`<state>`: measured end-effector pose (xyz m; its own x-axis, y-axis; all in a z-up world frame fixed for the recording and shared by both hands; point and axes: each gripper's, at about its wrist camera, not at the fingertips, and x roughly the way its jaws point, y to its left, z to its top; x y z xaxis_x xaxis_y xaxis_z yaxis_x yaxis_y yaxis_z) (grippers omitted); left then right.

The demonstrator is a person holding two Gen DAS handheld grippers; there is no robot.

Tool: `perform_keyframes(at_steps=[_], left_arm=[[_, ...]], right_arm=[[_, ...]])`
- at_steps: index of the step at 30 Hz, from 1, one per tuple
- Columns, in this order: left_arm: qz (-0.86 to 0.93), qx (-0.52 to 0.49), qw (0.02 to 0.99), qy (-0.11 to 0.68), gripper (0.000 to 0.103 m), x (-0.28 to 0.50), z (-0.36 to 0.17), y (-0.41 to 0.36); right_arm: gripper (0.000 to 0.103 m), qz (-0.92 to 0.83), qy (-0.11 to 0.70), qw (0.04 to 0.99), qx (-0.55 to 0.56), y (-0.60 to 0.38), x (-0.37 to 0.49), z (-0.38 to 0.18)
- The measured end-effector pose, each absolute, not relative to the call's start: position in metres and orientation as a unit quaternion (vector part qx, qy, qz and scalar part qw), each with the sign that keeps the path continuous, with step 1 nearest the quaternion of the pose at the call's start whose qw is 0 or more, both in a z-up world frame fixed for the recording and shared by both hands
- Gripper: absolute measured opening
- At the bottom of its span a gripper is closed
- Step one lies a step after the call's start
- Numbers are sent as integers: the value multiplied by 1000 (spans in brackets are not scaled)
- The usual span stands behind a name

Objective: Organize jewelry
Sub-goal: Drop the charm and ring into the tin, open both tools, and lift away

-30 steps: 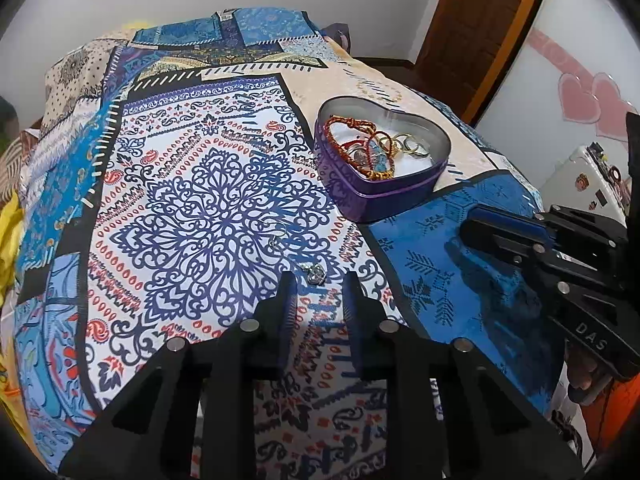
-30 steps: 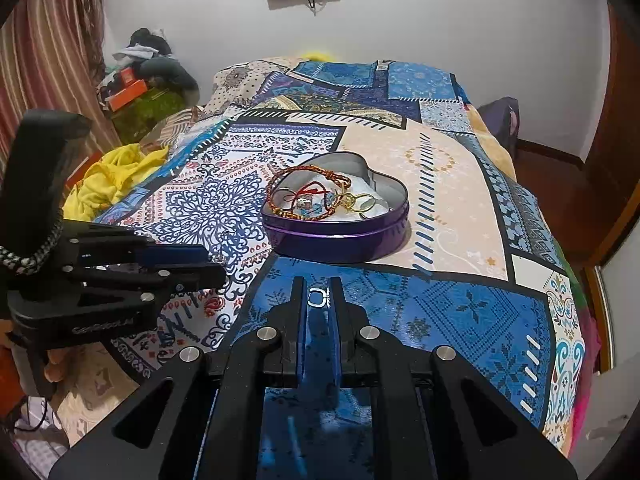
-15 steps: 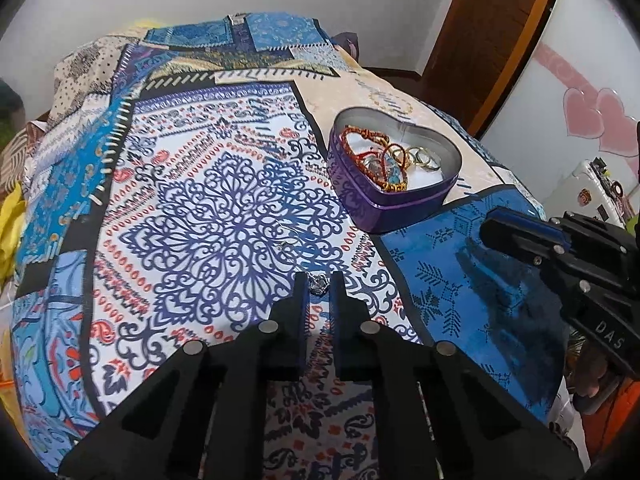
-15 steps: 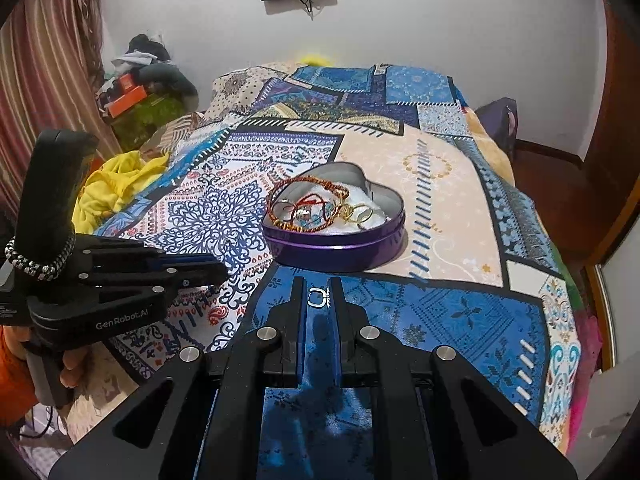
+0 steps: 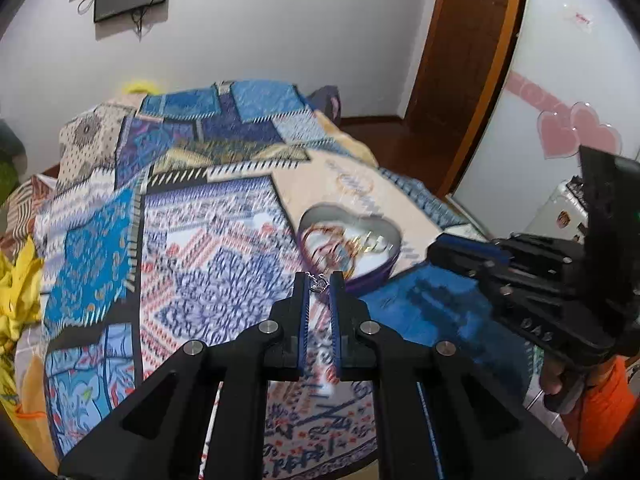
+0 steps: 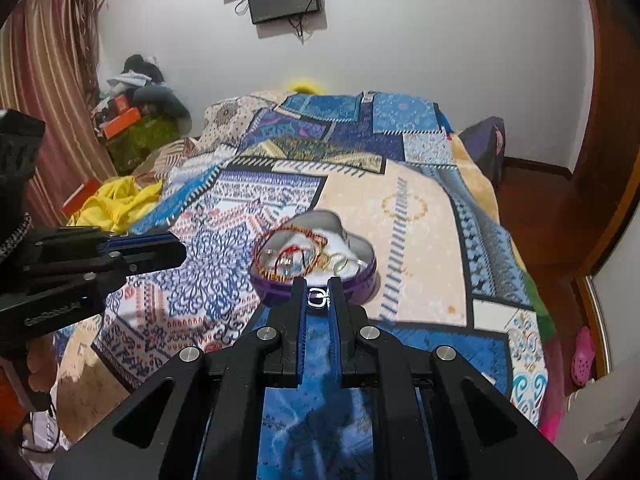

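My left gripper [image 5: 319, 280] is shut on a small silver pendant [image 5: 319, 285] and holds it above the bedspread, just in front of the purple heart-shaped tin [image 5: 394, 236]. Red and gold bracelets [image 5: 332, 248] and rings lie inside the tin. My right gripper [image 6: 318, 286] is shut on a silver ring [image 6: 317, 298], close to the tin's near wall [image 6: 362, 284]. The bracelets [image 6: 292, 252] show again in the right wrist view. Each gripper appears in the other's view: the right gripper [image 5: 436, 246] at the right, the left gripper [image 6: 180, 249] at the left.
A patterned blue and white bedspread [image 6: 408, 216] covers the bed. Yellow cloth [image 6: 116, 200] lies at its left edge, with a pile of clutter [image 6: 140, 112] behind it. A wooden door [image 5: 460, 60] and bare floor are on the right.
The left gripper closed on the pendant that lay on the bedspread and lifted it towards the tin. The right gripper rose a little with the ring still in it.
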<state>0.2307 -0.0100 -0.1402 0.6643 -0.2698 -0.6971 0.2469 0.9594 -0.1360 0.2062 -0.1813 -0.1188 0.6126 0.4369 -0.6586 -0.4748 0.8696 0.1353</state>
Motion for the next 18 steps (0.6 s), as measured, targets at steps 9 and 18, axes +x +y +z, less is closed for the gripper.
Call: perform_keyframes(at_steps=[9, 18], left_arm=[[-162, -9, 926, 341, 9, 244, -110, -27], [-166, -3, 925, 341, 9, 267, -115, -35]], right_arm=[[9, 252, 331, 909, -21, -180, 218, -102], [9, 254, 333, 908, -19, -173, 233, -107]])
